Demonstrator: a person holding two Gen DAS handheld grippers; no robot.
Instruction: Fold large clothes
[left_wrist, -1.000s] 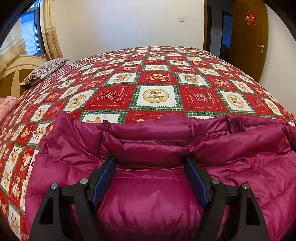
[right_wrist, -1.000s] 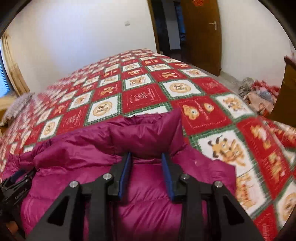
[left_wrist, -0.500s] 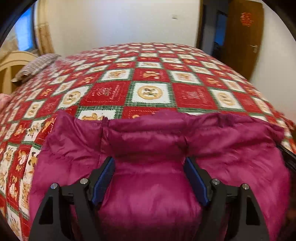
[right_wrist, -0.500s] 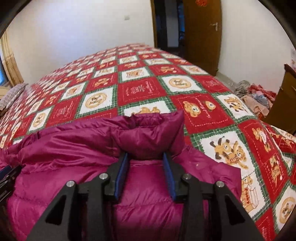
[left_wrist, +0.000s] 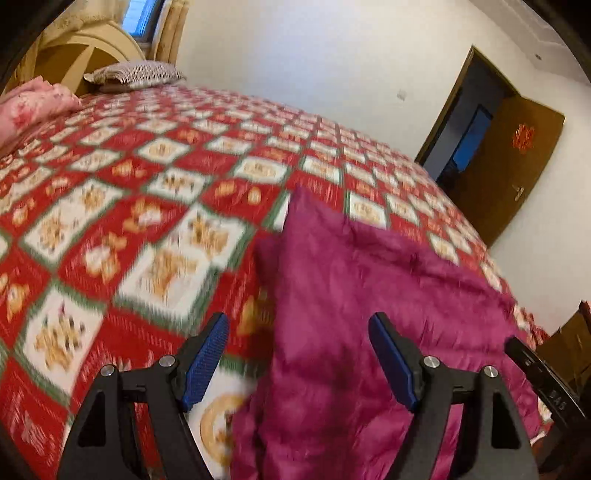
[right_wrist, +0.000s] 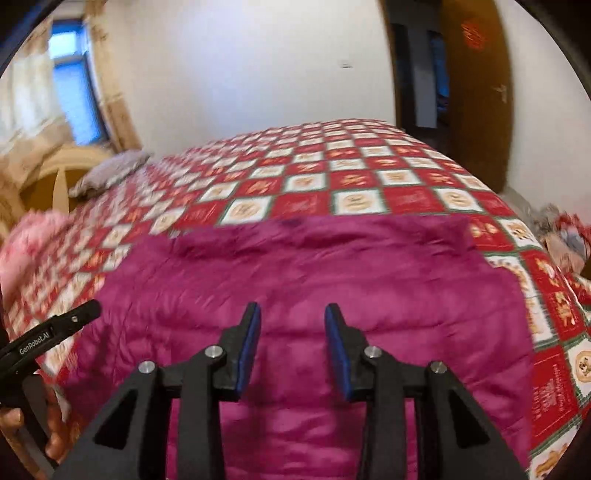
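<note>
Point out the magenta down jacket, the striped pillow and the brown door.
magenta down jacket (right_wrist: 332, 280): right wrist view, middle of its quilted top surface.
striped pillow (left_wrist: 135, 74): left wrist view, centre of the pillow at the headboard.
brown door (left_wrist: 509, 166): left wrist view, middle of the open door's panel.

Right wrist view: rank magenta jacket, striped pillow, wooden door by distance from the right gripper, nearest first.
1. magenta jacket, spread on the bedspread directly under and ahead of the right gripper.
2. striped pillow, far left, at the head of the bed.
3. wooden door, upper right, beyond the bed's far edge.
</note>
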